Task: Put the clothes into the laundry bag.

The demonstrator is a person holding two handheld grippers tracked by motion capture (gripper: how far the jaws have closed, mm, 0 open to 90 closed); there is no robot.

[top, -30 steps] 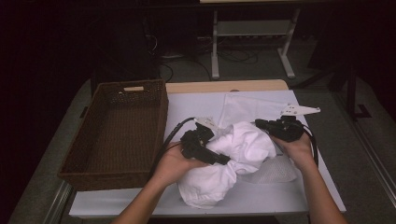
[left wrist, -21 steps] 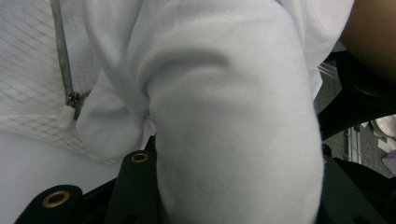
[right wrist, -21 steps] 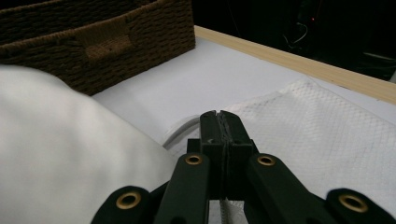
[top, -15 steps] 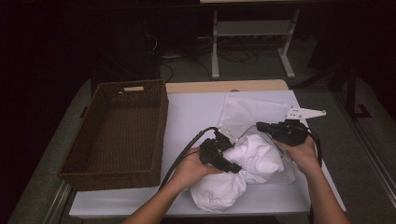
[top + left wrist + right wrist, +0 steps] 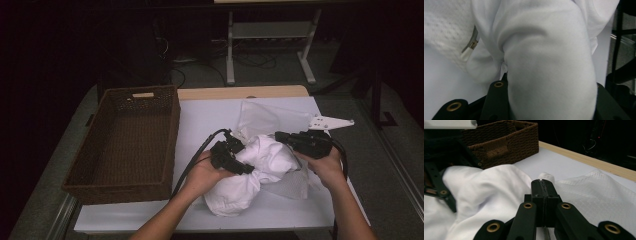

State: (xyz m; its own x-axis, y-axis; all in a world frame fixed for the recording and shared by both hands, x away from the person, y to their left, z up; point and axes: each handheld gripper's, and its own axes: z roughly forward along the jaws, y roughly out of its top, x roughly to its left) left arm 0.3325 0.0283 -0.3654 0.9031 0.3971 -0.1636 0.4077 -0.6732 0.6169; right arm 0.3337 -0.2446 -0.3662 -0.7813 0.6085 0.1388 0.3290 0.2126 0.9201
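A thick fold of the white garment, bunched at the near middle of the counter, is clamped by the left gripper. The right gripper is pressed fully closed at the garment's far right edge, by a mesh bag. Farther left, a brown wicker basket is seen.

Overhead forward-down; two close jaw-level views

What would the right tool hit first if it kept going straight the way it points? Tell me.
Probably the white garment. The right tool has its jaws shut and points across the bundle toward the wicker basket; the cloth lies right at its tip. Depth is unclear, so it might skim over the top.
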